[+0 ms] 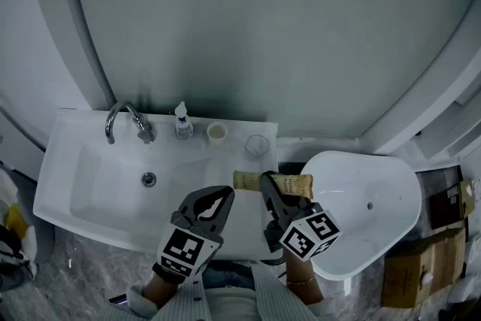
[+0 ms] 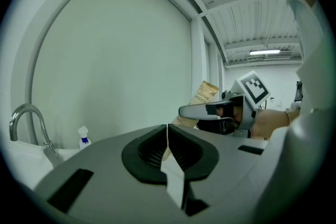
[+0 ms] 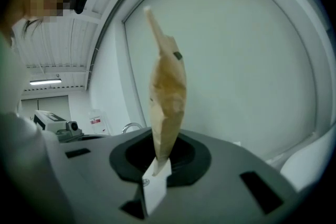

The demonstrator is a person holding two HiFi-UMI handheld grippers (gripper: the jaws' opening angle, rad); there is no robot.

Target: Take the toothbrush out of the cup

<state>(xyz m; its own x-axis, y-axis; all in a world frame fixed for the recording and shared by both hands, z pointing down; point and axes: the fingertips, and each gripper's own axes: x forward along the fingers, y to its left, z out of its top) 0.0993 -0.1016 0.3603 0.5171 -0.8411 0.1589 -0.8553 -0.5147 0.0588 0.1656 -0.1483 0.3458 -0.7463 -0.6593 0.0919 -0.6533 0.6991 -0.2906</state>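
My right gripper (image 1: 267,181) is shut on a tan paper toothbrush packet (image 1: 286,183), which lies roughly level over the gap between sink and toilet. In the right gripper view the packet (image 3: 167,92) stands up out of the pinched jaws (image 3: 159,159). My left gripper (image 1: 225,196) hovers just left of it over the sink's front edge, jaws together with nothing between them (image 2: 167,140). From the left gripper view the right gripper (image 2: 192,117) and the packet (image 2: 202,96) show to the right. A small paper cup (image 1: 216,132) and a clear glass cup (image 1: 257,146) stand on the sink's back ledge.
A white sink (image 1: 83,192) with a chrome faucet (image 1: 124,120) and a small spray bottle (image 1: 183,122) fills the left. A white toilet bowl (image 1: 376,192) sits at the right, with cardboard boxes (image 1: 409,274) beyond it. A curved pale wall rises behind.
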